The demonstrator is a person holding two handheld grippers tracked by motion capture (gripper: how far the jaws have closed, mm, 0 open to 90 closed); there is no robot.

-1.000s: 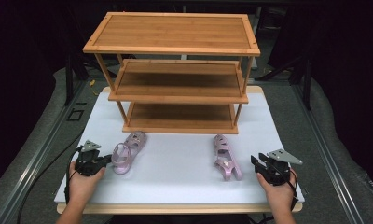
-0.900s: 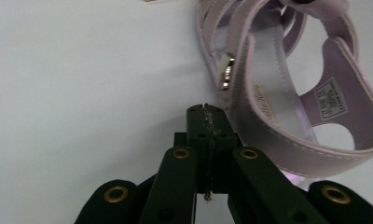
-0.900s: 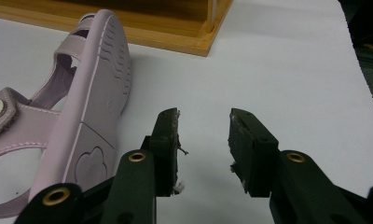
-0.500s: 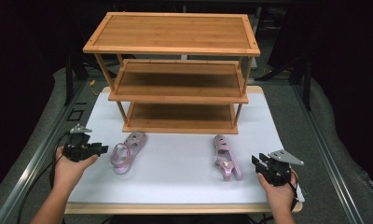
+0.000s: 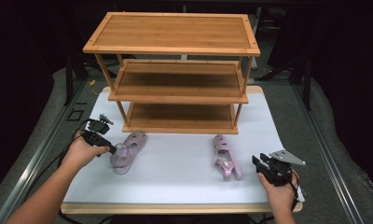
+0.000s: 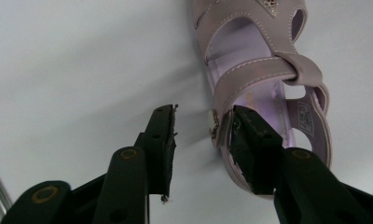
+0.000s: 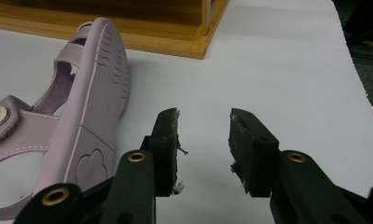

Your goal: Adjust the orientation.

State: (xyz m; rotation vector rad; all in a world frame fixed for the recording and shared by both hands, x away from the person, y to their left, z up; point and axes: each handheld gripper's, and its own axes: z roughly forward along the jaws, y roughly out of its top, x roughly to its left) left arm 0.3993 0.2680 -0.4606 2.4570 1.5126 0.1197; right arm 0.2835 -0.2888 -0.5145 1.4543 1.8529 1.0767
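Left gripper [image 5: 111, 148] has swung out to the bench's 9 o'clock edge and come back in since a second ago; it now sits at the heel end of the left sandal [image 5: 127, 151]. Its jaws were shut a second ago and now stand wide apart. In the left gripper view the fingers [image 6: 162, 140] straddle the sandal's [image 6: 264, 88] side wall: one finger is outside on the white bench [image 6: 72, 70], the other over the insole. The pads do not look to press yet, so no grip. My read: the hand is lined up for a pinch on that sandal's edge, closing comes next.

The wooden shelf rack [image 5: 175, 70] stands at 12 o'clock, all tiers bare.

The right sandal [image 5: 225, 157] lies on its side at about 4 o'clock, unmoved. Right gripper [image 5: 260, 167] rests just right of it, in the same spot as before, jaws apart with nothing between the fingers [image 7: 167, 140]; the sole [image 7: 89, 116] is beside them, apart.
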